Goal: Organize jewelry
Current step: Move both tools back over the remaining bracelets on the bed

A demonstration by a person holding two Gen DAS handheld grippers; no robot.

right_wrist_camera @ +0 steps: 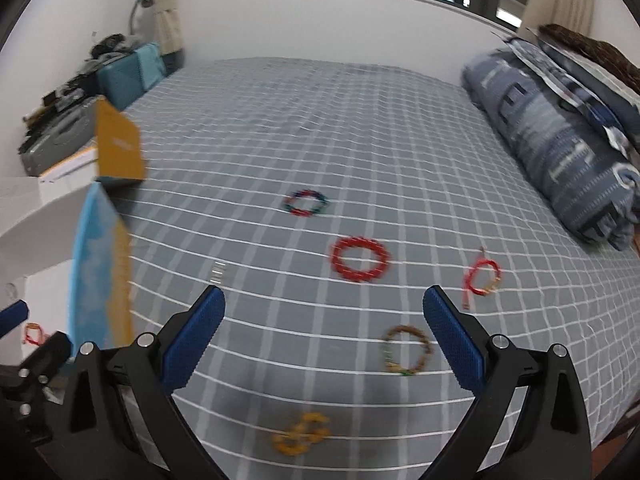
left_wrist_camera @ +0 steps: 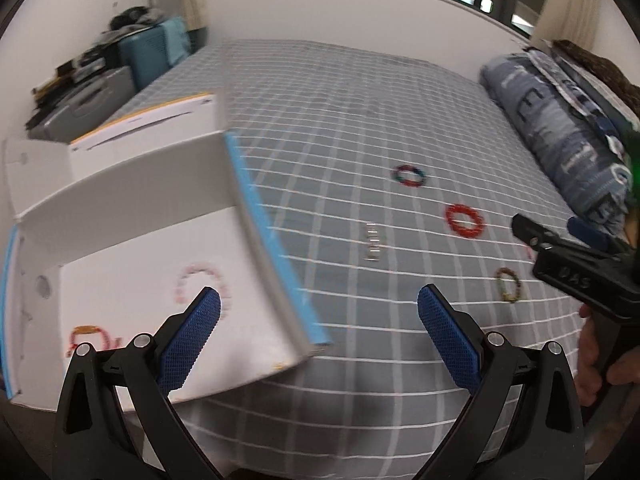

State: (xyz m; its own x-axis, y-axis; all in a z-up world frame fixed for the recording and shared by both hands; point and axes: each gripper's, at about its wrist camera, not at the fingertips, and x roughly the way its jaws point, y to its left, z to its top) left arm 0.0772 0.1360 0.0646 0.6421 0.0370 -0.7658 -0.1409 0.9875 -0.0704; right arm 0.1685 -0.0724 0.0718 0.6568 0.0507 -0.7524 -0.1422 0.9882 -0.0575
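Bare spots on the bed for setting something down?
Widest free patch: far bed, between the multicolor bracelet and the wall. Another gap between the white box and silver clip. Crowded: near right, around the red bracelet, red cord bracelet, brown bracelet, yellow one.

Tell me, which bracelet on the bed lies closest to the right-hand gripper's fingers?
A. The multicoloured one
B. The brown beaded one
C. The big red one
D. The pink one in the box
B: in the right wrist view the brown beaded bracelet lies on the checked bedsheet just beside the fingertips of the open right gripper, while the big red bracelet and the multicoloured bracelet lie farther up the bed.
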